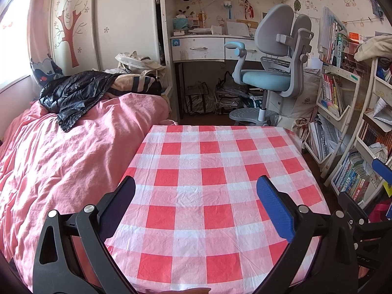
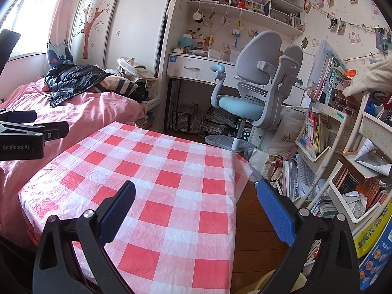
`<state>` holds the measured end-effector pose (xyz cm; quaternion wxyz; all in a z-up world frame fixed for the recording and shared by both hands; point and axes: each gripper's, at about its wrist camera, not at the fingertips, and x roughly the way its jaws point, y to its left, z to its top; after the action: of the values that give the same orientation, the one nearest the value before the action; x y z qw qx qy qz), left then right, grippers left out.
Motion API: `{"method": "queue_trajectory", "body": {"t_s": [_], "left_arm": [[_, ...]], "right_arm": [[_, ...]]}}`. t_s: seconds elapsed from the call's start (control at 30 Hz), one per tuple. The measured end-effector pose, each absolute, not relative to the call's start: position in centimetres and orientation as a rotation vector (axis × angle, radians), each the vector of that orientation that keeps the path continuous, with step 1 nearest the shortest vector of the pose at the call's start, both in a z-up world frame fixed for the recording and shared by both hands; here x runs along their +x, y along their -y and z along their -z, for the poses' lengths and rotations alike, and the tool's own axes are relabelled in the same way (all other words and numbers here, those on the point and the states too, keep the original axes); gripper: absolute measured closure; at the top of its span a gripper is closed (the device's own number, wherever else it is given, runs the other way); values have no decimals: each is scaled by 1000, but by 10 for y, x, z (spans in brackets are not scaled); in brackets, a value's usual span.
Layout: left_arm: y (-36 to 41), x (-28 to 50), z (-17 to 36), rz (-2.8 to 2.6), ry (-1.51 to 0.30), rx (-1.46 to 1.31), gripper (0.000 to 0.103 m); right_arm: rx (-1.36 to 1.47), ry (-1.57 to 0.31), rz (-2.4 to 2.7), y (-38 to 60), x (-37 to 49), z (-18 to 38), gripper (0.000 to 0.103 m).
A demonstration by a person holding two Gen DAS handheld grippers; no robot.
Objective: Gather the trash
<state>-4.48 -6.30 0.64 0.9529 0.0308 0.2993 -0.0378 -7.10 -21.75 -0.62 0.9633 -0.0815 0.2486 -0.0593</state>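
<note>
Both grippers you hold are spread wide with nothing between their blue pads. Your left gripper (image 1: 196, 186) hangs over the table (image 1: 215, 161), which is covered by a red-and-white checked cloth; its two fingers frame the middle of the cloth without touching it. Your right gripper (image 2: 196, 191) sits above the table's right-hand edge (image 2: 171, 171): its left finger (image 2: 117, 210) lies over the cloth, while its right finger (image 2: 276, 213) lies over the wooden floor (image 2: 254, 232) beside the table. In the right wrist view, the body of your left gripper (image 2: 29, 134) shows at the left border, lettered "GenRobot.AI". In the left wrist view, a blue pad of your right gripper (image 1: 382, 171) shows at the right border.

No trash lies on the checked cloth in either view. A crumpled sheet of paper (image 2: 355, 203) rests in a lower tray of the white bookshelf (image 2: 343, 147), to the right of the table; whether it is the trash to collect cannot be told.

A pink bed (image 1: 61, 159) touches the table's left side, with a black jacket (image 1: 73, 95) lying near its far end. Beyond the table stand a grey and blue desk chair (image 1: 272, 61) and a white desk (image 1: 198, 47).
</note>
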Motion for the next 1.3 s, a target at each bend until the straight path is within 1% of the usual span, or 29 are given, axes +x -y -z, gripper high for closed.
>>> {"method": "queue_trajectory", "body": {"t_s": [0.6, 1.3], "left_arm": [[47, -45, -6, 75, -607, 65, 7], [46, -46, -10, 73, -599, 50, 7]], "right_arm": [[-174, -507, 121, 222, -70, 8, 8], [-191, -512, 128, 225, -69, 9, 8]]}}
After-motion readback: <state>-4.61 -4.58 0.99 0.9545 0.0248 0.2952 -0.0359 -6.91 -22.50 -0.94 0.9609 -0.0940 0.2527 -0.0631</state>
